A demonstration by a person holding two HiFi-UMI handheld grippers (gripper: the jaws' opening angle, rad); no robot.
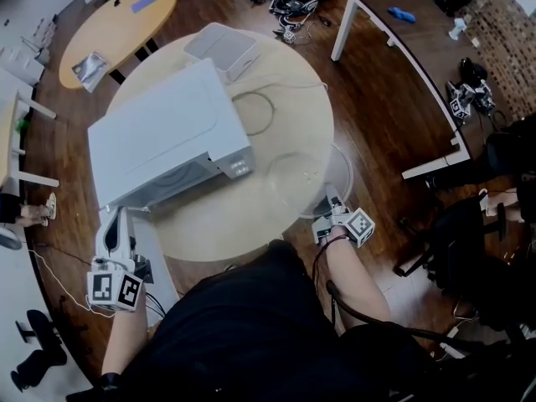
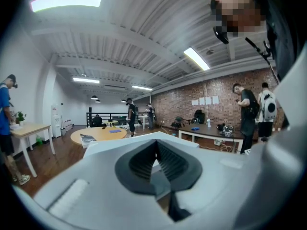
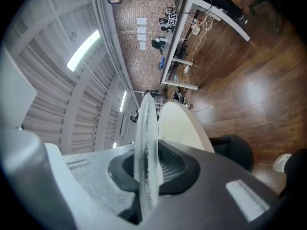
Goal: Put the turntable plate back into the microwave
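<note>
Head view: the right gripper (image 1: 332,203) is clamped on the near rim of the clear turntable plate (image 1: 311,177). The plate lies roughly flat over the round table's (image 1: 251,224) right edge, reaching straight away from the jaws, beside the microwave (image 1: 167,136). The left gripper (image 1: 115,218), jaws together and empty, sits near the microwave's front corner.

The inside of the microwave (image 1: 163,136) faces away from the head view. The clear turntable plate (image 1: 308,181) has a rim that is hard to trace against the bench (image 1: 251,224).
</note>
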